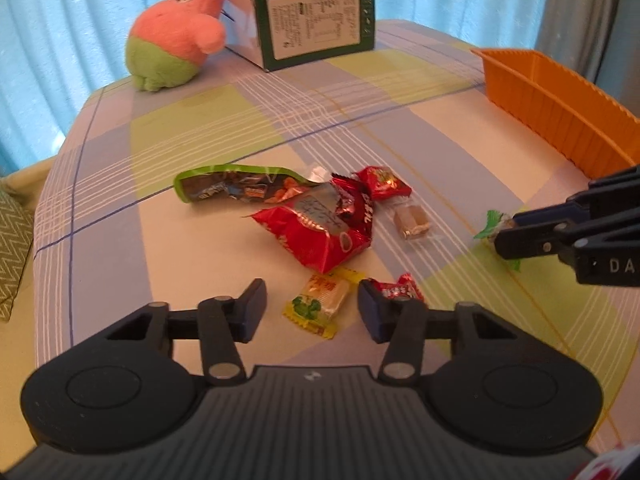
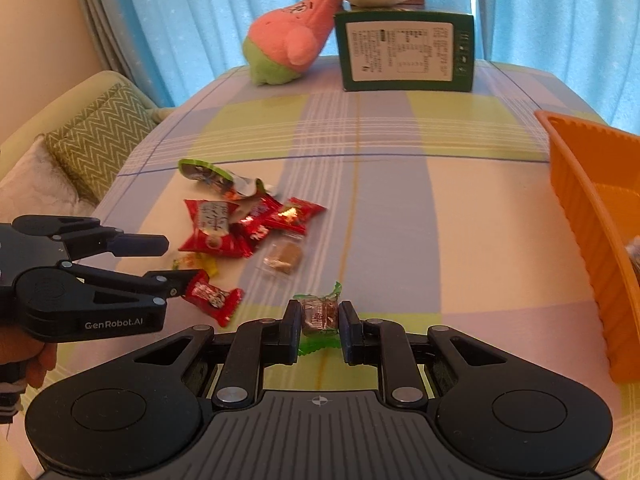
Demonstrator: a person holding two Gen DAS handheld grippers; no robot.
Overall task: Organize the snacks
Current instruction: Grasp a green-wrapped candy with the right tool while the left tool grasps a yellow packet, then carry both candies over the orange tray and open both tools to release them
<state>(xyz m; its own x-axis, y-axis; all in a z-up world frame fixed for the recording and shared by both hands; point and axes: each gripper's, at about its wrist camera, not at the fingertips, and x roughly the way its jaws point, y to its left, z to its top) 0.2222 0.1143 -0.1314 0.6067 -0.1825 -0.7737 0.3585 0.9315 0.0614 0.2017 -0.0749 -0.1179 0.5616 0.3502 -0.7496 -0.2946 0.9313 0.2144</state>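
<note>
Across the checked tabletop (image 2: pixel 400 208), an orange basket (image 2: pixel 580 216) sits at the right edge, well apart from a green box (image 2: pixel 404 52) and a pink plush toy (image 2: pixel 288 40) at the far end. Near the middle lies a heap of snacks: a green-edged bag (image 1: pixel 236 186), a red packet (image 1: pixel 316 236) and small red candies. Nearer, the left claw (image 1: pixel 312 310) stands spread around a yellow candy (image 1: pixel 316 304), its pads clear of it. The right claw (image 2: pixel 320 330) is pinching a green-wrapped candy (image 2: pixel 318 314) just above the cloth.
</note>
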